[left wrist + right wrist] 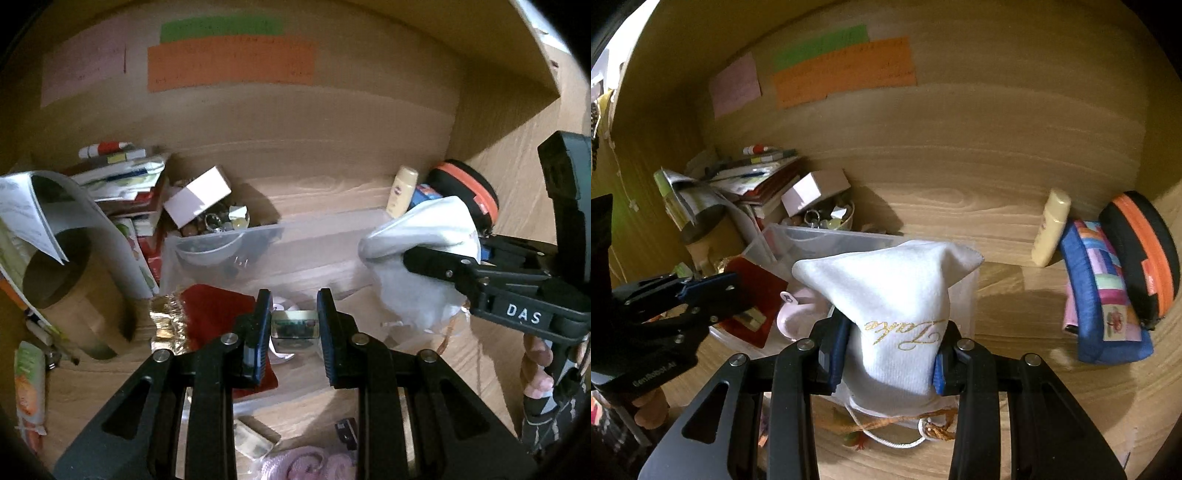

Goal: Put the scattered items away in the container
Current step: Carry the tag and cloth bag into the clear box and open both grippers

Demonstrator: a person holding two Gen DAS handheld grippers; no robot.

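Left tool [294, 297] is sitting clamped on a small clear box [295, 326], which fills the gap between the pads. It is hanging over the near end of the clear bin [258, 240]. A pink knit item [306, 461] is lying on the tabletop [480, 369] under the tool body.

Right tool [894, 332] is gripping a white pouch [886, 288] with gold script, both pads pressing its sides. The drawstrings [886, 439] are dangling below it. The pouch is being held above the bin's near right corner, not resting in it. A hand [539, 369] is wrapping the right tool's handle.

Inside the bin, a red pouch [218, 314] with gold fringe is lying at the left, under the left tool [727, 291]. A pale pink item [798, 317] is lying beside it.

Behind the bin's far left corner, a bowl [831, 221] of trinkets is sitting with a white carton [197, 195] leaning over it. A book stack [122, 181] is piled further left.

At the right, well apart from the bin, a yellow bottle [1051, 232], a patchwork case [1104, 288] and a black-orange case [1145, 251] are standing along the back.

An orange note [229, 64], a green one and a pink one are sticking on the back wall.
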